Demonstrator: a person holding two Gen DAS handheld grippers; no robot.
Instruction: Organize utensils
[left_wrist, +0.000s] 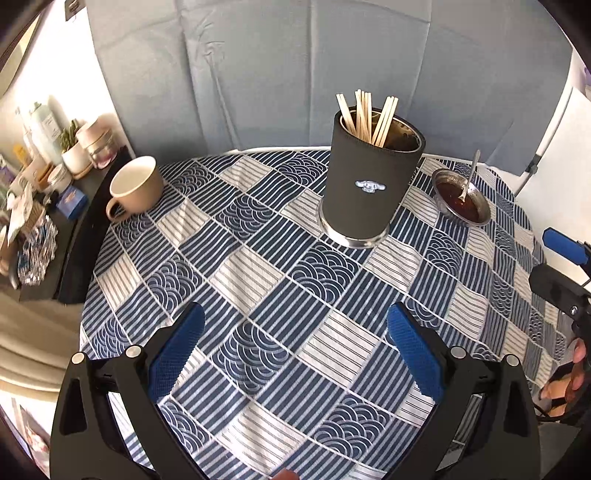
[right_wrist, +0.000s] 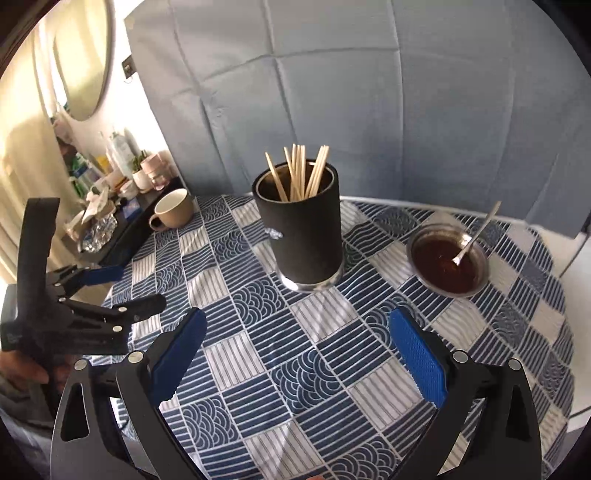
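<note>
Leaning toward 1 o'clock, the spoon (right_wrist: 476, 236) in the bowl (right_wrist: 480, 280) is seen nearer the right gripper (right_wrist: 297, 354) — both grippers' fingers are spread, the left gripper (left_wrist: 295, 350) too.

Home: patterned tablecloth (left_wrist: 258, 266), toiletry-cluttered shelf (left_wrist: 44, 177), round mirror (right_wrist: 83, 55).

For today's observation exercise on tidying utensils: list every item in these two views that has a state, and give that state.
Left gripper: open, holding nothing.
Right gripper: open, holding nothing.
Black utensil holder: upright, holds wooden chopsticks.
Beige mug: upright; nothing visible inside.
Small metal bowl: upright, contains dark sauce.
Metal spoon: leaning in the bowl, tip in sauce.
Patterned tablecloth: spread flat.
</note>
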